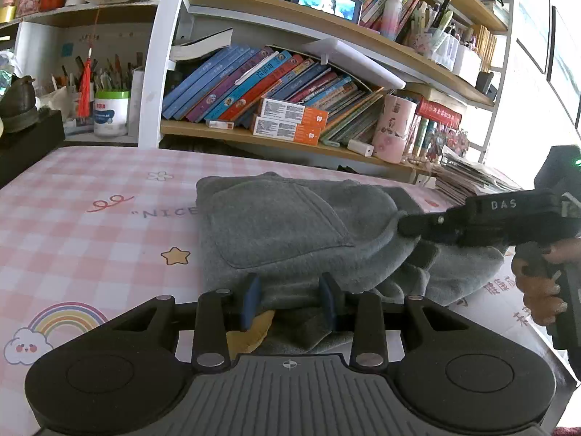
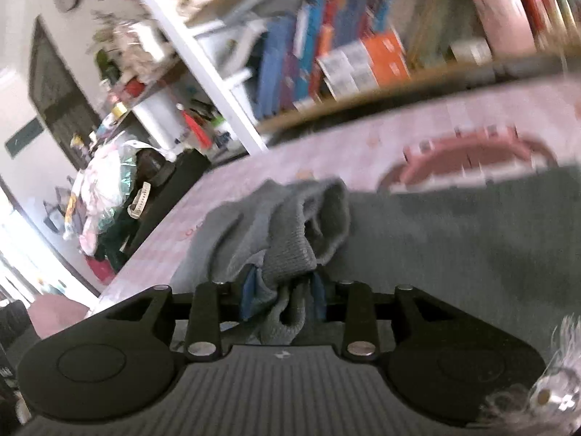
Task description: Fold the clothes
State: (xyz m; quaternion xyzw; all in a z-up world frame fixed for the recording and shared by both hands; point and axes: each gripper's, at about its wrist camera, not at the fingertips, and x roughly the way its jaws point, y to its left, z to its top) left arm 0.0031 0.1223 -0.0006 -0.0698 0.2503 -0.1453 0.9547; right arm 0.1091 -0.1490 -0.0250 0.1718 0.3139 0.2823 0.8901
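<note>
Worktop (image 1: 90, 196) under pink-and-white checked cloth printed with rainbow, star, flower. Crumpled grey fleece garment (image 1: 283, 225) lies on it, right of the star.

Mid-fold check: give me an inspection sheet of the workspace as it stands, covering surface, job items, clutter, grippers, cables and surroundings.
Surface: pink checked tablecloth with star, rainbow and lettering prints.
Job's things: grey garment, partly folded, patch pocket facing up; a yellow piece shows under its near edge.
Clutter: nothing seen on the cloth beside the garment.
Grippers: left hand-held gripper has the garment's near edge between its blue pads; right hand-held gripper is pinching a bunched grey fold, and reaches in from the right in the left wrist view.
Cables: nothing seen.
Surroundings: bookshelf with leaning books, orange boxes, pink cup; right wrist view is motion-blurred.
</note>
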